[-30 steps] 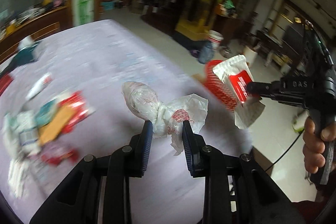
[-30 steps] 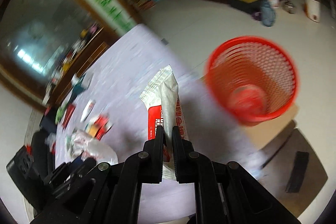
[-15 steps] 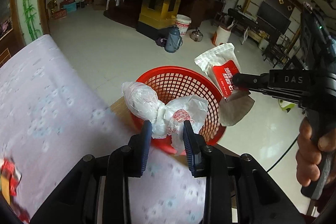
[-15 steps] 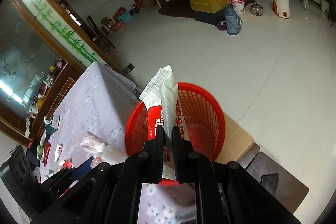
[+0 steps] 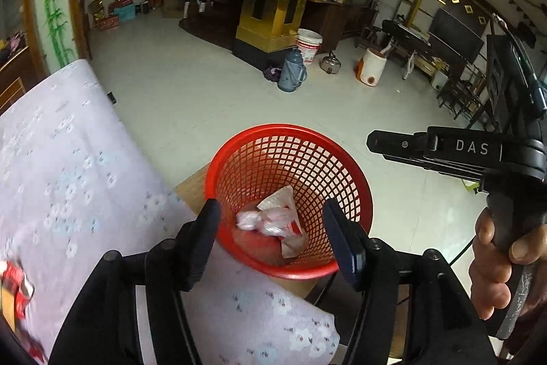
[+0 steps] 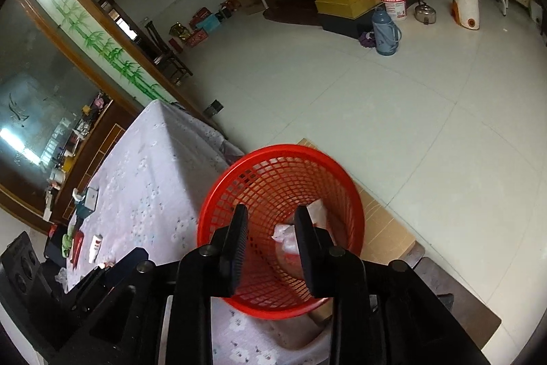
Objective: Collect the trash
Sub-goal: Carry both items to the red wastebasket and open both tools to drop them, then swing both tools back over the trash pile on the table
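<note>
Left wrist view. The left gripper (image 5: 271, 230) hangs above a red mesh basket (image 5: 355, 190), jaws spread wide and empty. On the basket floor lie a knotted plastic bag (image 5: 263, 221) and a torn wrapper (image 5: 278, 199). The bag lies roughly crosswise in the frame, its long axis running left to right; the wrapper's pointed white end is directed upward in the frame, and its lower part is partly covered by the bag. The near rim of the basket is cut by the gripper fingers (image 5: 205, 228). The basket stands beside the corner of a table with a flowered cloth (image 5: 68, 166); what it stands on is mostly hidden. At the left edge, blurred red packets (image 5: 13, 277) lie on the cloth, cut off by the frame. On the right, the right gripper (image 5: 376, 139) is seen side-on, held by a hand (image 5: 495, 259); its jaw state cannot be told from this angle.

Right wrist view. The right gripper (image 6: 270, 240) is above the same basket (image 6: 218, 204), jaws apart and holding nothing. Between and behind the fingers (image 6: 236, 238), the bag (image 6: 285, 236) and wrapper (image 6: 318, 211) show only in part, so their orientation is hard to make out. Flat cardboard (image 6: 383, 228) lies under the basket. At the far end of the table (image 6: 154, 159), small items of trash (image 6: 94, 247) remain, too small to identify. The left gripper's body (image 6: 112, 276) shows dark at lower left, its fingers hidden.
</note>
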{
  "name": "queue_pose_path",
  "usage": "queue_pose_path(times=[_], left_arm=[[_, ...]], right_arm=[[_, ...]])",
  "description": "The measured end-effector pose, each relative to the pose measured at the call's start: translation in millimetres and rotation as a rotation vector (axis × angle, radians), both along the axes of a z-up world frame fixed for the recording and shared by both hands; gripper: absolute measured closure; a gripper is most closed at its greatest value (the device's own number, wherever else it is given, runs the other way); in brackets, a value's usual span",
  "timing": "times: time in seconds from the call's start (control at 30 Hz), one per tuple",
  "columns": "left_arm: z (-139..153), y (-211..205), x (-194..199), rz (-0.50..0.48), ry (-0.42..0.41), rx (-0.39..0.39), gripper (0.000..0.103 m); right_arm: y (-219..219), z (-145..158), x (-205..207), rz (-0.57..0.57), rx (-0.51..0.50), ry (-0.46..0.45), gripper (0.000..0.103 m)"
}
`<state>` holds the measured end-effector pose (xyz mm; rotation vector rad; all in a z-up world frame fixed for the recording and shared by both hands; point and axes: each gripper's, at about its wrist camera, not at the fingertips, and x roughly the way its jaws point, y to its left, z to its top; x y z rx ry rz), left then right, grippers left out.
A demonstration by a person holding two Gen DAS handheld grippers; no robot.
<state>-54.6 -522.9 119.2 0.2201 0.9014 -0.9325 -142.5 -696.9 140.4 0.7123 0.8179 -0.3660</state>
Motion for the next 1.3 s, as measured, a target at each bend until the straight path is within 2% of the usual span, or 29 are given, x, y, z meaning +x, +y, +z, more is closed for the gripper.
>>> queue_pose_path(times=[0.2,0.37,0.57,0.8,0.97,1.17,1.23,1.3], left_arm=[[1,53,-3,0.108,0.029,-0.011,0.042],[4,109,-7,0.212,0.031,-0.02,0.042],[12,195,-11,0.335,0.019,-0.025,0.042],[15,312,-14,0.498,0.03,-0.033,0.04],[7,388,-16,0.61,0.042,-0.03,0.039],[0,483,-11,0.736,0.008,0.062,0.038],[-1,500,-9,0.755,0.003,0.07,0.036],[-5,520,-3,0.772,0.007,0.086,0.035]], right_arm=[[37,6,2,0.081,-0.029,-0.016,0.054],[81,0,19,0.193,-0.01,-0.005,0.053],[152,-6,46,0.348,0.018,0.004,0.053],[239,-16,69,0.522,0.044,0.03,0.051],[301,-25,86,0.654,0.02,0.068,0.048],[364,-31,112,0.789,0.0,0.073,0.047],[385,-35,126,0.832,0.015,0.06,0.046],[403,-40,138,0.862,0.002,0.059,0.039]])
